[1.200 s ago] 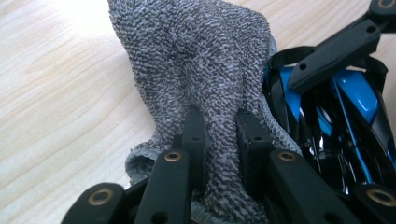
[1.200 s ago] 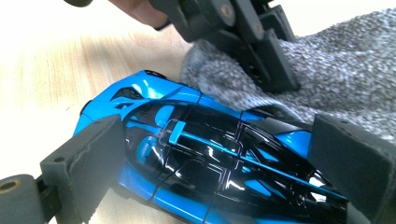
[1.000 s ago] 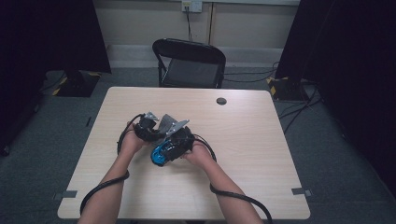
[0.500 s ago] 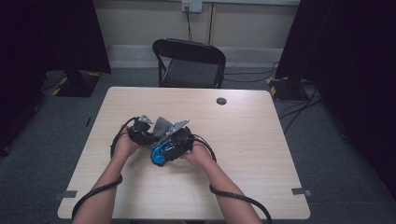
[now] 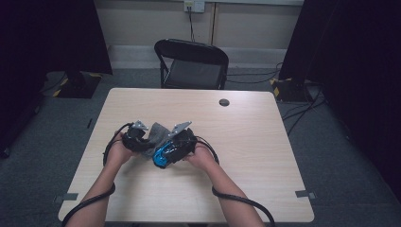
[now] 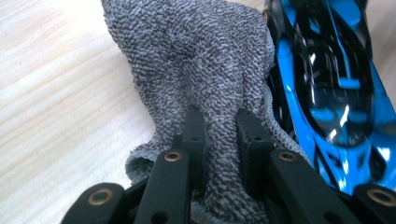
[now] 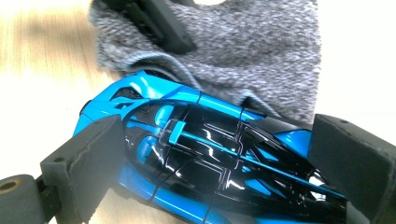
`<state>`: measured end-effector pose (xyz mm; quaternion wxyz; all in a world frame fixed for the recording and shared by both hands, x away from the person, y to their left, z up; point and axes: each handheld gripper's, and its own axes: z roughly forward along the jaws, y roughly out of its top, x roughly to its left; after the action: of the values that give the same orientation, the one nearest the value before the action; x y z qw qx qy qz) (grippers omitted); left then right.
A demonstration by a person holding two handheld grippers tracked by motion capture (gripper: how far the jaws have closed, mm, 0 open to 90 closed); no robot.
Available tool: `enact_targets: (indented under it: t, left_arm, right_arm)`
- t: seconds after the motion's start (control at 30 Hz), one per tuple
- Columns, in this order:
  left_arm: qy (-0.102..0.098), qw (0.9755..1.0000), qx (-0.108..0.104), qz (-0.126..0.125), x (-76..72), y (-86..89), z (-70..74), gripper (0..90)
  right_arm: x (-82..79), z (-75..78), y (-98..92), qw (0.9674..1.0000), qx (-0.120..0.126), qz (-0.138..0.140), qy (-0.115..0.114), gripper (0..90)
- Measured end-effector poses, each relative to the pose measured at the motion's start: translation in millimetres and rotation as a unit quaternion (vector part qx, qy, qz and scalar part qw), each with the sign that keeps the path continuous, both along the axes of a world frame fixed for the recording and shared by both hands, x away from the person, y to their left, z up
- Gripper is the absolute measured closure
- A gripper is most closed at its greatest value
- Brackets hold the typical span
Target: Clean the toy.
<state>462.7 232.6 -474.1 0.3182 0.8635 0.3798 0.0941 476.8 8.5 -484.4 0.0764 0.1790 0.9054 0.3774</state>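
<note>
One glossy blue-and-black toy car [image 7: 210, 163] beside nubbly grey cloth [image 6: 196, 70]

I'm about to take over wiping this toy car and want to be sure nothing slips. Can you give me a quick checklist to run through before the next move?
1. Left tool clamped on the grey cloth: ok, a fold is pinched between its jaws.
2. Right tool gripping the blue toy car: ok, its pads sit against both sides of the car.
3. Cloth reaching the car: ok, its edge lies against the car's side.
4. Car resting on the table or lifted: cannot tell.
5. Free room on the table: ok, the small dark disc sits far off near the back edge.
</note>
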Motion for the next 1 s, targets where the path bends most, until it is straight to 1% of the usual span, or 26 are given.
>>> enact_targets:
  t: [0.03,0.1,0.2,0.23,0.33,0.5,0.53,0.57,0.67,0.83,0.9,1.0]
  left_arm:
    - [0.000,1.0000,0.002,-0.002,-2.0,1.7,0.4,76.2]
    - [-0.003,1.0000,-0.002,0.002,-6.2,4.9,-0.5,76.2]
    - [0.000,1.0000,-0.007,0.004,-11.7,11.1,-1.0,76.2]
    - [-0.002,0.9999,-0.010,0.008,-16.0,14.7,-1.5,76.2]
    - [-0.002,0.9999,-0.010,0.009,-20.4,18.8,-1.5,76.1]
    - [-0.003,0.9997,-0.014,0.018,-33.3,27.8,-1.8,76.1]
    - [-0.004,0.9996,-0.017,0.022,-38.6,31.5,-2.3,76.1]
    - [-0.004,0.9996,-0.017,0.022,-38.6,31.5,-2.3,76.1]
    - [-0.005,0.9994,-0.019,0.027,-45.8,36.1,-2.4,76.0]
    - [-0.001,0.9991,-0.025,0.034,-55.6,43.6,-2.3,75.9]
    - [0.004,0.9986,-0.033,0.040,-59.0,46.0,-2.3,75.9]
    - [0.004,0.9980,-0.044,0.046,-63.7,49.9,-1.5,75.7]
  right_arm:
    - [0.1,0.1,0.2,1.0000,-0.001,0.000,-0.001,3.9]
    - [0.2,0.3,0.1,1.0000,-0.001,0.001,0.000,3.9]
    - [0.1,0.3,0.2,1.0000,-0.001,0.000,0.000,3.9]
    - [0.1,0.2,0.2,1.0000,-0.001,0.000,-0.001,3.9]
    - [0.1,0.3,0.2,1.0000,-0.001,-0.001,-0.001,3.9]
    - [0.1,0.2,0.1,1.0000,-0.001,0.000,-0.001,3.9]
    - [0.2,0.2,0.0,1.0000,-0.001,0.000,-0.001,3.9]
    - [0.2,0.2,0.0,1.0000,-0.001,0.000,-0.001,3.9]
    - [0.2,0.2,0.0,1.0000,-0.001,0.000,-0.001,3.9]
    - [0.0,0.2,0.1,1.0000,-0.001,-0.001,-0.002,3.9]
    - [-0.2,0.1,-0.1,1.0000,-0.001,-0.001,-0.002,3.8]
    - [-1.2,-0.4,-0.4,1.0000,0.002,-0.004,-0.004,3.5]
